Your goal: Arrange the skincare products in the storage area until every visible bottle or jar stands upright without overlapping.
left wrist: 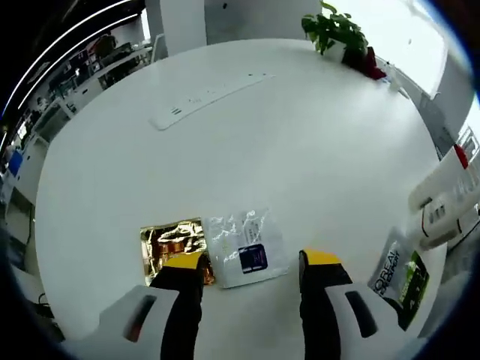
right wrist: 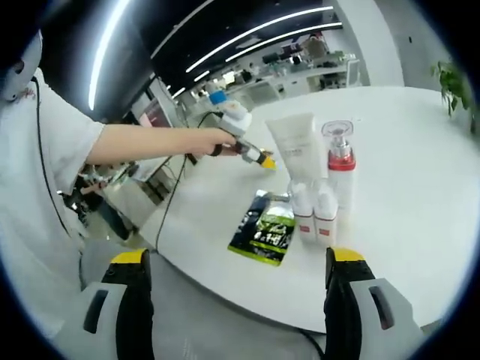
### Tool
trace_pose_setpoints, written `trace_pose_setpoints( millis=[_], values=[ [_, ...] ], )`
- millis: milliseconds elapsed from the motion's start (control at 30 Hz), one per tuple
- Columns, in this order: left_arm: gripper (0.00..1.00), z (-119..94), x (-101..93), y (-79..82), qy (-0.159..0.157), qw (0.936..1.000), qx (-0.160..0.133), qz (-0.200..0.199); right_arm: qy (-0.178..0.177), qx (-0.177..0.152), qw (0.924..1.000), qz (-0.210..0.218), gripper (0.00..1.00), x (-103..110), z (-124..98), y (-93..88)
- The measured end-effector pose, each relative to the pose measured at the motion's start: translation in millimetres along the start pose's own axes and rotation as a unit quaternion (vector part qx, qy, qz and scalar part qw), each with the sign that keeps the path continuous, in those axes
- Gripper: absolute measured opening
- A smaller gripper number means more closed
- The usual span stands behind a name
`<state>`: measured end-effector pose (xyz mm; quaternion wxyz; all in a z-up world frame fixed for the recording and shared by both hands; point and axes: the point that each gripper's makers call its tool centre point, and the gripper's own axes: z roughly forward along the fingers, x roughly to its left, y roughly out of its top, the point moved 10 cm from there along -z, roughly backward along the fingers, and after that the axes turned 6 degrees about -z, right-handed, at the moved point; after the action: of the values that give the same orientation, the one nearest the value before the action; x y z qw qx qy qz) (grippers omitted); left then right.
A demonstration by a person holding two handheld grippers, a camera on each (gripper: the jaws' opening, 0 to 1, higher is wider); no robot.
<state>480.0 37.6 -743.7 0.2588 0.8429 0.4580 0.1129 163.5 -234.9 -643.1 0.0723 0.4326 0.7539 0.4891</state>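
The left claw [left wrist: 253,274] hangs low over the white worktop [left wrist: 247,142], jaws spread wide with nothing between them, straddling a clear sachet [left wrist: 244,247] that lies flat beside a gold foil sachet [left wrist: 172,244]. That low, open pose suggests the sachet is the next thing to be picked up, though this is only a judgement.

The right claw [right wrist: 236,281] is also wide open and empty, held back off the worktop edge, probably to keep the group in sight. In its view 2 small white bottles [right wrist: 313,210] stand upright touching each other, with a red-collared pump bottle [right wrist: 339,169] and a white tube [right wrist: 295,146] upright just behind. A dark green sachet [right wrist: 266,229] lies flat just beside them. The bottles already stand without overlapping; the flat sachets sit apart.
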Motion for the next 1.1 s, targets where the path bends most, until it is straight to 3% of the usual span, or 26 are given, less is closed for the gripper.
trace_pose_setpoints(
  millis=[300,567,833,933,1100],
  values=[
    [0.42,-0.9,-1.5,-0.3,-0.013,0.9996,0.003,0.024,0.000,0.000,1.0000,0.001,0.96,-0.4,-0.2,-0.2],
    [0.42,-1.1,-0.8,-1.8,-0.014,0.9989,0.010,0.043,0.001,0.000,1.0000,-0.002,0.96,0.0,-0.4,-0.2],
    [0.42,-14.3,-3.1,-2.3,-0.039,0.9969,-0.006,0.068,0.005,0.001,1.0000,-0.006,0.96,1.3,0.0,0.0],
    [0.42,-22.9,-9.0,-8.0,-0.051,0.9939,-0.011,0.097,0.009,0.002,0.9999,-0.011,0.96,2.3,0.3,-0.1],
    [0.42,-41.2,-24.9,-20.0,-0.071,0.9835,-0.015,0.165,0.013,0.000,0.9998,-0.016,0.94,4.2,0.6,0.5]
  ],
)
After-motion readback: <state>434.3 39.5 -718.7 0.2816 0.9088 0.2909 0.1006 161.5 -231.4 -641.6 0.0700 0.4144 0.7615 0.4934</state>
